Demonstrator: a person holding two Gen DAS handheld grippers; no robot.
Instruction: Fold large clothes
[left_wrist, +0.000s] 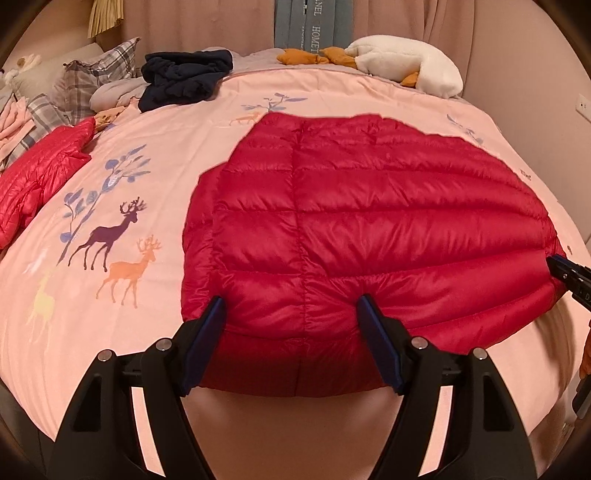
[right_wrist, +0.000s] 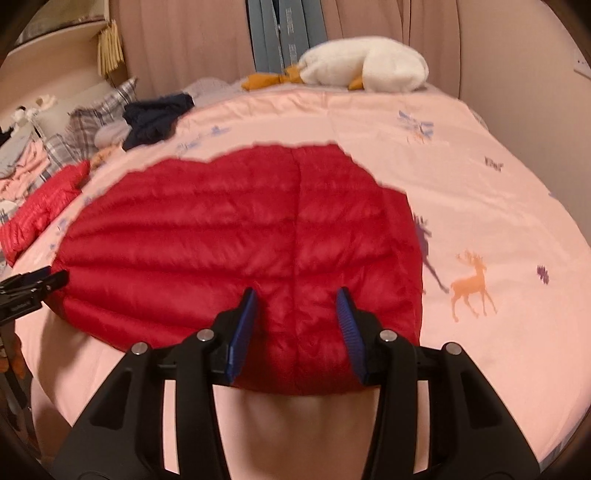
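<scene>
A red quilted down jacket (left_wrist: 369, 206) lies folded into a flat rectangle on the pink deer-print bedspread (left_wrist: 129, 177), its near edge at the front of the bed. My left gripper (left_wrist: 291, 306) stands open over the near left part of that edge; the puffy hem sits between the wide-apart blue pads without being pinched. My right gripper (right_wrist: 297, 295) is open too, straddling the near right part of the jacket (right_wrist: 221, 240) by its centre seam. Each gripper shows at the edge of the other view: the right gripper (left_wrist: 565, 275) and the left gripper (right_wrist: 37, 284).
A second red puffy garment (left_wrist: 37, 177) lies at the left of the bed. A dark navy garment (left_wrist: 184, 77), plaid pillows (left_wrist: 92, 77) and a white plush goose (left_wrist: 406, 62) sit along the far side. Curtains hang behind. The bed's front edge drops off just below the jacket.
</scene>
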